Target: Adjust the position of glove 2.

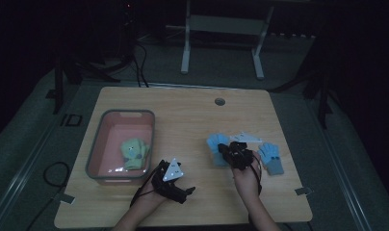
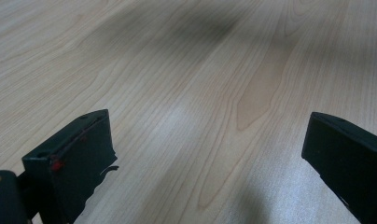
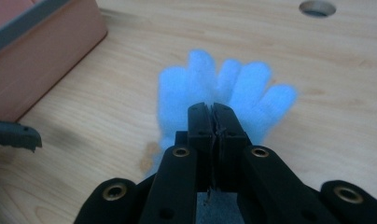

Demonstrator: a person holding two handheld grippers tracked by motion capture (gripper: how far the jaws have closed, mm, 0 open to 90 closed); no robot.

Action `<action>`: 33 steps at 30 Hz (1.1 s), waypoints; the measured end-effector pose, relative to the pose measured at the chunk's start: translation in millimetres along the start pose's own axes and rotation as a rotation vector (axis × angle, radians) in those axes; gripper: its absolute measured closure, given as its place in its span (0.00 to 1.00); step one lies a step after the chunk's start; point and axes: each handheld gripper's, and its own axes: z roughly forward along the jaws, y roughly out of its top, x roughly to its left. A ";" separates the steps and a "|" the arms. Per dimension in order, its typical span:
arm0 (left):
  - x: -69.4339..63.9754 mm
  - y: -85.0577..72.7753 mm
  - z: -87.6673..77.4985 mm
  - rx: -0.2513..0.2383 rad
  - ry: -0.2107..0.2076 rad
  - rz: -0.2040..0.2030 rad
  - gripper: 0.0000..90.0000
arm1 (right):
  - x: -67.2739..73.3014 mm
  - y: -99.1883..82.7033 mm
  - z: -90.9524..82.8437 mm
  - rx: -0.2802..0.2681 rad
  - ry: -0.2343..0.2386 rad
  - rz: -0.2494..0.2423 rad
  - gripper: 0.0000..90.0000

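Observation:
My right gripper [image 1: 226, 149] [image 3: 213, 112] is shut, its jaws pressed together on a light blue glove [image 1: 215, 143] [image 3: 242, 79]. The glove's fingers spread out beyond the jaw tips, right of the table's middle. A second blue glove [image 1: 272, 159] with a grey cuff lies flat to the right of that hand. My left gripper [image 1: 185, 185] [image 2: 210, 135] rests low near the front edge, open, with bare wood between its jaws. A green glove [image 1: 134, 151] lies inside the pink bin [image 1: 127, 112] at the left.
A small white object [image 1: 245, 137] lies just behind the right gripper. A round cable hole [image 1: 220, 101] [image 3: 317, 7] sits near the table's far edge. The bin's wall [image 3: 42, 51] stands to the left of the held glove. A desk frame stands on the floor beyond.

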 end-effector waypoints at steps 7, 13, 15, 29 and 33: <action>-1.0 0.0 -0.1 -0.002 -0.004 0.002 0.03 | 9.5 -19.5 14.1 0.034 -0.033 0.034 0.97; -0.8 -0.7 -0.6 0.001 -0.004 0.004 0.03 | 9.9 -33.8 25.2 0.075 -0.040 0.056 0.96; -0.9 -0.7 -0.7 0.001 -0.004 0.004 0.03 | 10.8 -38.5 29.4 0.089 -0.038 0.046 0.96; -0.5 -2.3 0.0 0.002 -0.011 0.003 0.03 | 15.0 -50.3 42.0 0.107 -0.024 -0.003 0.59; -0.8 -2.4 0.1 0.001 -0.015 0.004 0.03 | 12.6 -43.6 35.0 0.089 0.005 -0.013 0.54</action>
